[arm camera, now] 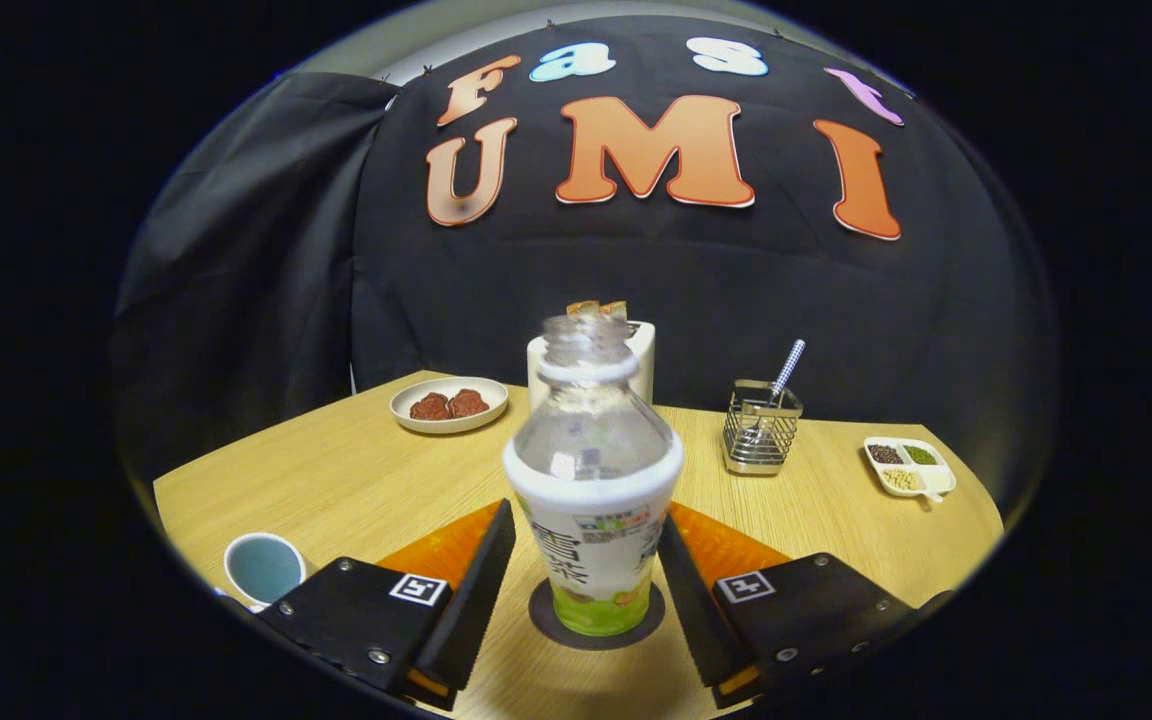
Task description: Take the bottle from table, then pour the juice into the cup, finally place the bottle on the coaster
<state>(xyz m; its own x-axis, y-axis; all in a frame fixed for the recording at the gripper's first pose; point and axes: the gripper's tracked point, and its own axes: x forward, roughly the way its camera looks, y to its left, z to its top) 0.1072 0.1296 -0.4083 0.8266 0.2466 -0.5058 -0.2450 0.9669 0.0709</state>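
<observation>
One bottle (593,500) upright on one coaster (596,622), gripper (586,570) open around it, one cup (263,567) nearby

The bottle (593,500) hides most of the coaster (596,622) and white toaster (641,360), while the cup (263,568) is partly cut off beside the gripper (586,590).

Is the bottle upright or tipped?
Upright: bottle stands base-down on the coaster, neck up, between the open gripper fingers.

Bottle (593,480) stands on coaster (596,618), between fingers (476,590).
</observation>
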